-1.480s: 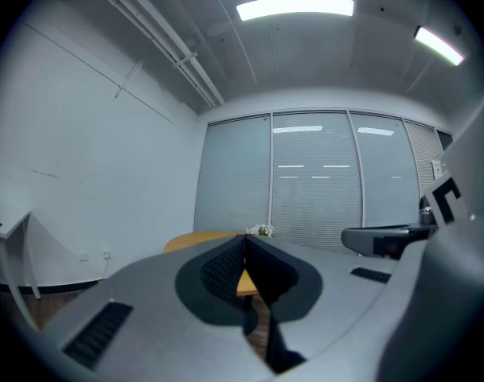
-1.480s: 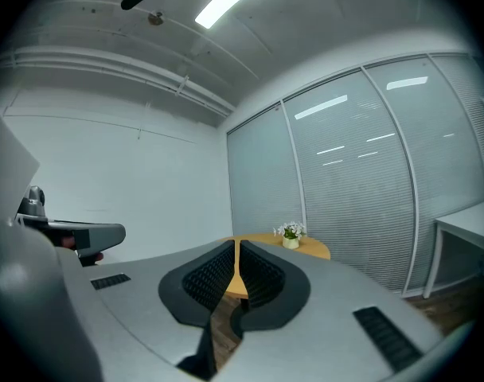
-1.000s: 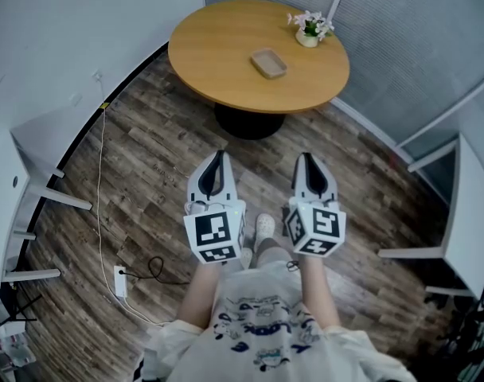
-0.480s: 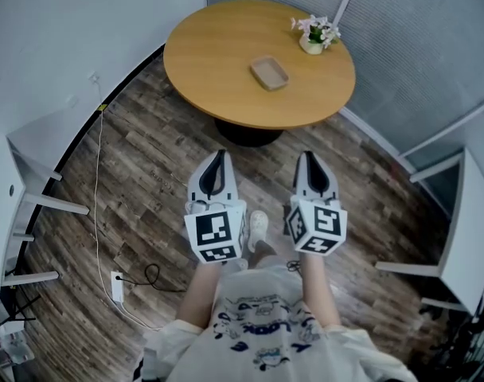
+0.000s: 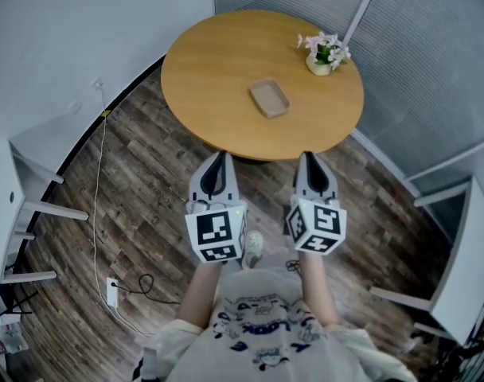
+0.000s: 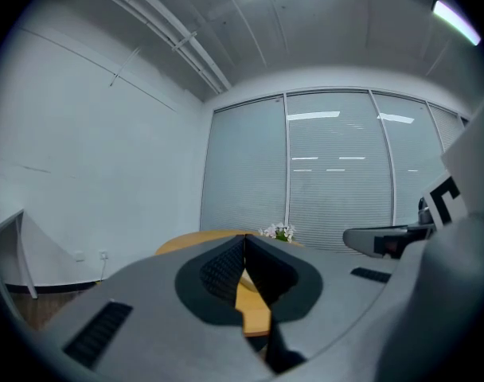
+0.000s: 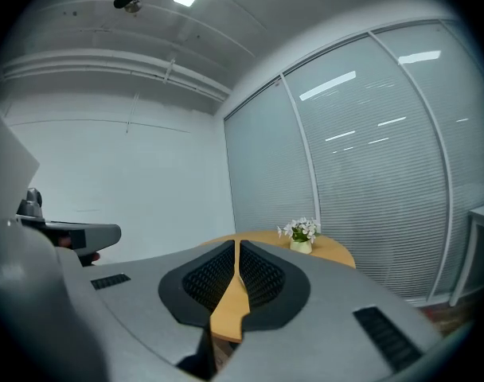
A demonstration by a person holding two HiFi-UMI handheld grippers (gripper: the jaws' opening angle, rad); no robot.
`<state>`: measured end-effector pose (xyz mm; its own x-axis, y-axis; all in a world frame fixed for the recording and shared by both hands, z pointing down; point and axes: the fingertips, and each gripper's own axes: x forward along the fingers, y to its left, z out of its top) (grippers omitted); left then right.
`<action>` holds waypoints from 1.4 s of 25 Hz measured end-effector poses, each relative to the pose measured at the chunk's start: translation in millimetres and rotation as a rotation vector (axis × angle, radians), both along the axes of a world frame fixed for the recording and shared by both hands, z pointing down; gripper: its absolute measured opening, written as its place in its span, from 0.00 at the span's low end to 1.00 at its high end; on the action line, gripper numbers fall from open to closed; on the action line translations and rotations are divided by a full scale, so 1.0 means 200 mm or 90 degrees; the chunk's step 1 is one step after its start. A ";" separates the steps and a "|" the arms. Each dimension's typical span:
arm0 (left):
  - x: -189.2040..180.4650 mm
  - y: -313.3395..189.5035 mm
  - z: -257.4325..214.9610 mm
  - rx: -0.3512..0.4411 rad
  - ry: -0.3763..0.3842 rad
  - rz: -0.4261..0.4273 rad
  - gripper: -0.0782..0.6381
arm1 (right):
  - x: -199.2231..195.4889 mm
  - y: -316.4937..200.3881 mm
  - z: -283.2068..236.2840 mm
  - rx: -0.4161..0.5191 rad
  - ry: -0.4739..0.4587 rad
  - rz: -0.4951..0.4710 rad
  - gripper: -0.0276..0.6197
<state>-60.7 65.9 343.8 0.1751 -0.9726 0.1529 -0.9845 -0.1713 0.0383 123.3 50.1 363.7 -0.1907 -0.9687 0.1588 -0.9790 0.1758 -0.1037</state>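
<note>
You hold the left tongs (image 5: pixel 217 161) and the right tongs (image 5: pixel 308 161) side by side, tips at the near edge of a round wooden table (image 5: pixel 196 86), each with its jaws pressed together and nothing between them. A shallow tan tray (image 5: pixel 269 99) lies near the middle of the table, ahead of both tips and untouched, with a small pot of white flowers (image 5: pixel 325 52) at the far right rim. Nothing stands between the tongs and the tray; a white cable (image 5: pixel 97 181) trails over the wooden floor (image 5: pixel 146 173) on your left, beside a white desk (image 5: pixel 23 161).
</note>
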 end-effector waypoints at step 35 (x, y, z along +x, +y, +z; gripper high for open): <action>0.10 -1.13 0.21 -0.063 0.003 0.004 0.12 | 0.15 -1.11 0.23 -0.065 0.007 0.027 0.07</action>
